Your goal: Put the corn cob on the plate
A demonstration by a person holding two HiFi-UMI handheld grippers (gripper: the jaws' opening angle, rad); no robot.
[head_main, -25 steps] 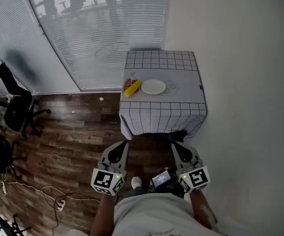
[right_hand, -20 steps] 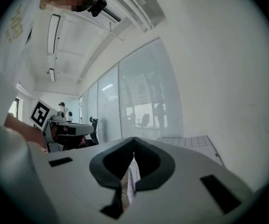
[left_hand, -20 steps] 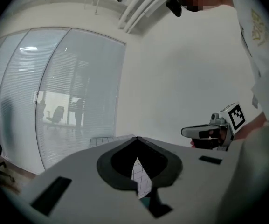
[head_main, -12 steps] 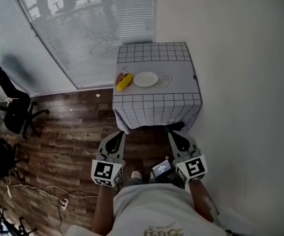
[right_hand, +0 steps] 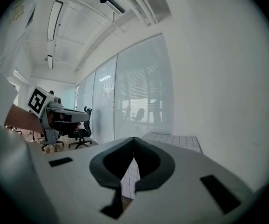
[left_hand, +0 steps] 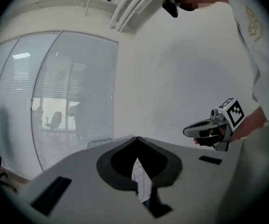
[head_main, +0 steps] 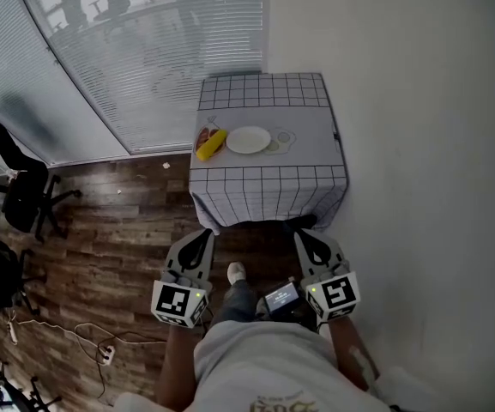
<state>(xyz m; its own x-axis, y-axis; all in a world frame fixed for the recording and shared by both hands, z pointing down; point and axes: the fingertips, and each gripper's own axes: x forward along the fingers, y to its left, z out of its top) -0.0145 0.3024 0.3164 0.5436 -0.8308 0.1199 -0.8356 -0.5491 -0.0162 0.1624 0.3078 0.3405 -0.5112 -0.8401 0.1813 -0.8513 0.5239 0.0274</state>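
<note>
Holding both empty: left gripper (head_main: 197,244) and right gripper (head_main: 308,245) have jaws closed, well short of the table (head_main: 264,183). Corn cob (head_main: 212,143) lies just beside the plate (head_main: 249,140), on its left.

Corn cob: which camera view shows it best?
The head view. The corn cob lies in plain sight on the table, just left of the plate. Both gripper views catch only part of that checked table; no corn shows in either.

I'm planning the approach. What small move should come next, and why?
Probably step closer to the table: the corn cob lies left of the plate, well beyond both grippers, and the left gripper and right gripper are shut, empty.
</note>
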